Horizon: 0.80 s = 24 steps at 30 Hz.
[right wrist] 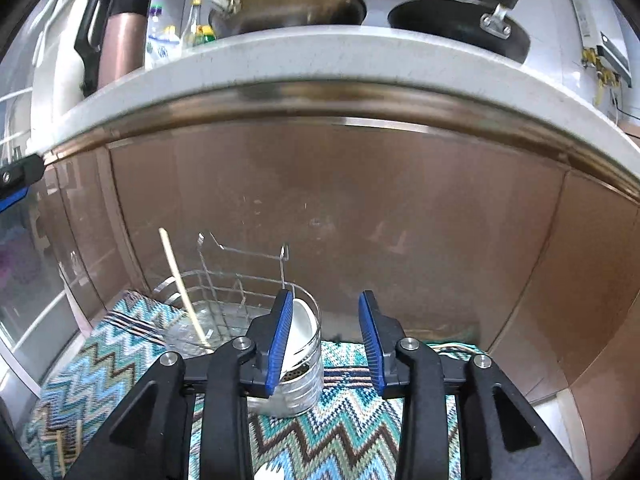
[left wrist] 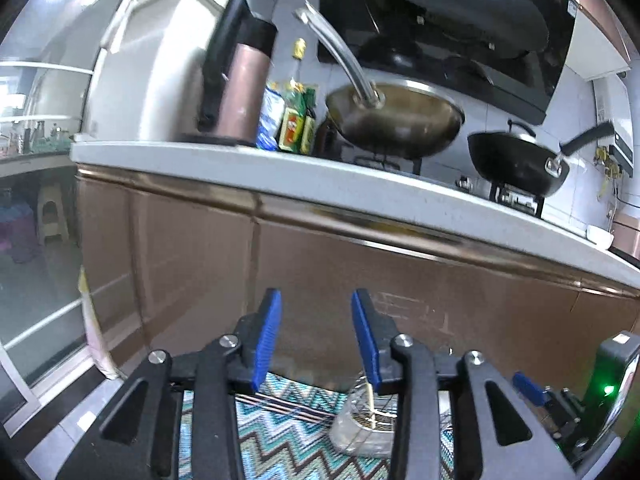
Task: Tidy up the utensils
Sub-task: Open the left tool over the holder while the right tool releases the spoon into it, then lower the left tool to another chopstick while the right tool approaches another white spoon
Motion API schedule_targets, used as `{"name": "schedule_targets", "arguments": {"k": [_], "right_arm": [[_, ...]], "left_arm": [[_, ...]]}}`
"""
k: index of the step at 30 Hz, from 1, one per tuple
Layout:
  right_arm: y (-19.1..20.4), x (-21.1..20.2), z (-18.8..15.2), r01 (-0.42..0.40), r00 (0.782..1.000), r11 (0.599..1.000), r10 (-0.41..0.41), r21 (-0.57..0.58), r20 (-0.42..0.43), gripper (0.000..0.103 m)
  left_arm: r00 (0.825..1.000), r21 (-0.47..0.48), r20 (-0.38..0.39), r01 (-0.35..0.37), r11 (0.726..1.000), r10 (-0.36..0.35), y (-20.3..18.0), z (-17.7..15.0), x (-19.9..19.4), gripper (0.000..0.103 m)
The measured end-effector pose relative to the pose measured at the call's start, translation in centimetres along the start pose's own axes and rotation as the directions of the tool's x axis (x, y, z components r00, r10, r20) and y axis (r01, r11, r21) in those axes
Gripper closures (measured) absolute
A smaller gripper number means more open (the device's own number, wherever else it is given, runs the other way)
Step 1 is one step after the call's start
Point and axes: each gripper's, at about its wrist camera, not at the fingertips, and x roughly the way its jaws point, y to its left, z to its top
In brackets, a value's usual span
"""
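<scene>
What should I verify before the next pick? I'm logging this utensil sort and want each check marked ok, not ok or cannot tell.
1. Left gripper empty, its blue pads parted with nothing between them: ok.
2. Right gripper empty, pads apart and off the cup: ok.
3. White spoon sits inside the perforated metal cup: ok.
4. Chopstick stands in the wire holder, leaning: ok.
5. Wire holder upright on the zigzag mat: ok.
6. More utensils left to sort: a white piece shows at the right wrist view's bottom edge, what it is: cannot tell.
</scene>
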Motion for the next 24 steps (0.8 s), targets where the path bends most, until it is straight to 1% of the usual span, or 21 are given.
{"name": "schedule_targets", "arguments": {"k": [3, 5, 9, 10, 12, 13, 16, 18, 20, 21, 24], "right_arm": [[-0.1, -3.4, 0.8, -0.010, 0.999, 1.000, 0.010, 0.001, 0.031, 0.068], [-0.2, -5.6, 1.4, -0.023, 0.998, 1.000, 0.023, -0.003, 0.053, 0.061], [-0.8, -11.6, 2.5, -0.046, 0.992, 0.999, 0.046, -0.003, 0.119, 0.060], [-0.8, -12.5, 2.7, -0.050, 0.990, 0.999, 0.050, -0.005, 0.130, 0.060], [-1.2, -15.8, 3.4, -0.064, 0.983, 0.998, 0.064, -0.006, 0.170, 0.060], [-1.1, -16.5, 3.5, -0.070, 0.981, 0.998, 0.070, -0.006, 0.180, 0.060], [-1.8, -21.0, 4.3, -0.088, 0.968, 0.996, 0.090, -0.019, 0.235, 0.059], [-2.2, -23.0, 4.1, -0.098, 0.962, 0.995, 0.102, -0.026, 0.254, 0.058], [-2.7, -25.0, 3.9, -0.111, 0.957, 0.993, 0.118, -0.040, 0.266, 0.058], [-3.1, -26.0, 3.8, -0.117, 0.956, 0.992, 0.125, -0.045, 0.266, 0.058], [-4.0, -27.5, 3.1, -0.142, 0.957, 0.989, 0.150, -0.050, 0.249, 0.058]], "left_arm": [[1.000, 0.002, 0.016, -0.023, 1.000, 0.022, 1.0, 1.9, -2.8, 0.068], [0.999, 0.002, 0.028, -0.034, 0.999, 0.034, 1.6, 3.3, -5.3, 0.068], [0.999, 0.004, 0.033, -0.041, 0.999, 0.041, 2.6, 5.2, -9.8, 0.068], [0.999, 0.002, 0.031, -0.041, 0.999, 0.040, 2.7, 5.6, -10.6, 0.068], [0.999, 0.003, 0.022, -0.048, 0.999, 0.048, 3.1, 6.2, -12.7, 0.068], [0.999, 0.001, 0.017, -0.040, 0.999, 0.040, 3.4, 6.5, -13.7, 0.068], [0.999, 0.000, -0.001, -0.046, 0.999, 0.046, 3.9, 7.1, -16.0, 0.068], [0.999, 0.002, -0.005, -0.042, 0.999, 0.042, 4.3, 7.4, -17.4, 0.068], [0.999, 0.000, -0.031, -0.031, 1.000, 0.031, 4.7, 7.4, -18.4, 0.068], [0.998, -0.011, -0.055, -0.013, 1.000, 0.012, 5.1, 7.3, -18.9, 0.068], [0.992, -0.025, -0.120, 0.019, 0.999, -0.022, 5.8, 6.5, -19.5, 0.068]]}}
